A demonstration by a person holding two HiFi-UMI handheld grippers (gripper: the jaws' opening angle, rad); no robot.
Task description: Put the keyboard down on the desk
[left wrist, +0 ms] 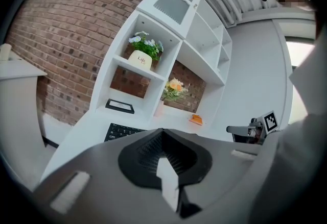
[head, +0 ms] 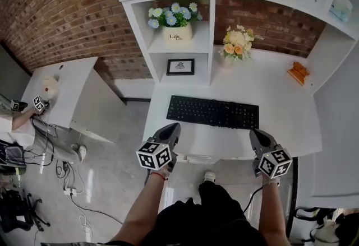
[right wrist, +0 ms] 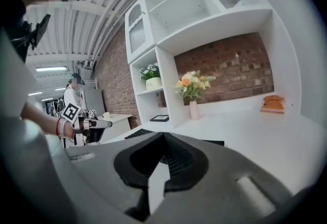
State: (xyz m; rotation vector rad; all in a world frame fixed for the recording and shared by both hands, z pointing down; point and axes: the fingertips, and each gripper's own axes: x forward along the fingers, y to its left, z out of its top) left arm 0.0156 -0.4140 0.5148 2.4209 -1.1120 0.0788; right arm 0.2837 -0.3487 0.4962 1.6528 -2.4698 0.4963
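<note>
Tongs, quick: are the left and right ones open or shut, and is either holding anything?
Left tongs: shut, holding nothing.
Right tongs: shut, holding nothing.

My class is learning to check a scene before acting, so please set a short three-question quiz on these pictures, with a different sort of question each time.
1. True or false: the keyboard lies flat on the desk, and neither gripper touches it.
2. Pick one. The jaws of the left gripper and the right gripper are: A) both apart; B) both together with nothing between them; C) left apart, right together.
3. Fill in: in the head view, the small orange object sits on the desk to the keyboard's ____.

Key: 1 true; 2 B; 3 right.
</note>
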